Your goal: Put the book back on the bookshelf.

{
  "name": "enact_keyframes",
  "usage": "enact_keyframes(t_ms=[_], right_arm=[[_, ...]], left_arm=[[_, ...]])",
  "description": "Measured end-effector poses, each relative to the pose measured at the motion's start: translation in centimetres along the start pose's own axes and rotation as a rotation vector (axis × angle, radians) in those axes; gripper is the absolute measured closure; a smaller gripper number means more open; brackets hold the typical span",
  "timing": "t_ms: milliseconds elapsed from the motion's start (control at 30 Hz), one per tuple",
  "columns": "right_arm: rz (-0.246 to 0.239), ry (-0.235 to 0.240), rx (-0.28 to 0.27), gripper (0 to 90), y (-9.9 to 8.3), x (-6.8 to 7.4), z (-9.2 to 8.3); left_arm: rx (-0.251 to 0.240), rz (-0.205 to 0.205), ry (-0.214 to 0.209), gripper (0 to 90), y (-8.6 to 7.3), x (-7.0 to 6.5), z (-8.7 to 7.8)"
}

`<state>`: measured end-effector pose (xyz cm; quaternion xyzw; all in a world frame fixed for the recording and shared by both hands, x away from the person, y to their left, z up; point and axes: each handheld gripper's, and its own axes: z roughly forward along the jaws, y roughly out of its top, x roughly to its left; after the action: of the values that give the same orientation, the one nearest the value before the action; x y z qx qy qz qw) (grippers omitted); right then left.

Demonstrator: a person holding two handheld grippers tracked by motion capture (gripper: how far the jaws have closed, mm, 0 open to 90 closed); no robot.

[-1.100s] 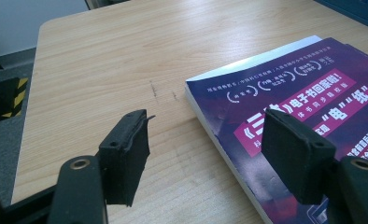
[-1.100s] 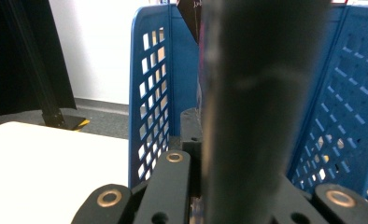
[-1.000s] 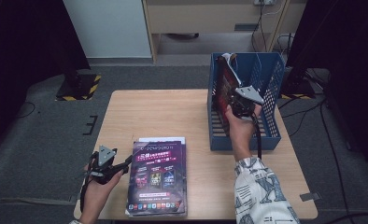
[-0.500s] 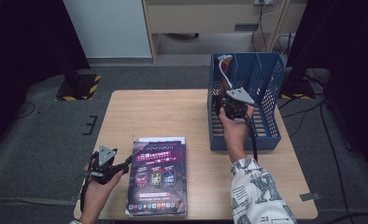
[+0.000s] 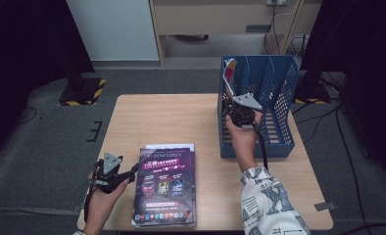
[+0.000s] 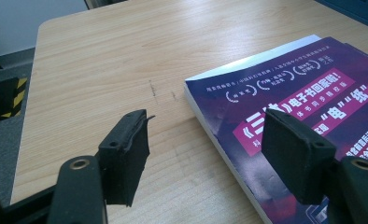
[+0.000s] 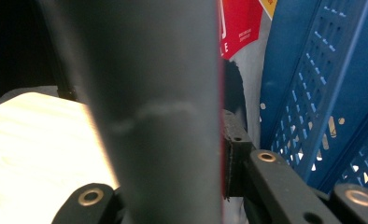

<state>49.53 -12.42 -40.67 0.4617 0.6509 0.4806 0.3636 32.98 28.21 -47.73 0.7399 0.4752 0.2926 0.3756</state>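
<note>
A blue file rack point(image 5: 279, 88) stands at the table's right rear. A red-covered book point(image 5: 229, 73) stands upright in its leftmost slot. My right gripper point(image 5: 234, 102) holds the book's lower edge. In the right gripper view the grey book edge point(image 7: 149, 70) sits between the jaws of the right gripper point(image 7: 173, 154), and the right pad point(image 7: 232, 149) still lies against the cover. Those jaws have just been opening. A stack of purple-covered books point(image 5: 165, 186) lies at the front. My left gripper point(image 5: 133, 172) is open beside the stack's left edge, one jaw over the purple cover point(image 6: 303, 84).
The wooden table point(image 5: 166, 117) has bare room at its back left. The rack's other slots point(image 7: 322, 70) stand to the right of the book. Dark floor, a hazard-striped base and cables surround the table.
The right hand has shifted slightly left and swung the book from tilted to upright in the rack's left slot. The left hand has not moved.
</note>
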Motion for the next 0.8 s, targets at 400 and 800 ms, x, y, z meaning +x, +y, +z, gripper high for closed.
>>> enact_keyframes(t_ms=[400, 800], right_arm=[[0.012, 0.031, 0.002, 60.6, -0.09, 0.09, 0.08], [0.023, 0.079, -0.003, 34.0, -0.11, 0.31, 0.09]], left_arm=[[-0.001, -0.001, 0.000, 31.7, 0.00, 0.00, -0.02], [0.002, 0.000, -0.001, 31.5, 0.00, 0.02, -0.01]])
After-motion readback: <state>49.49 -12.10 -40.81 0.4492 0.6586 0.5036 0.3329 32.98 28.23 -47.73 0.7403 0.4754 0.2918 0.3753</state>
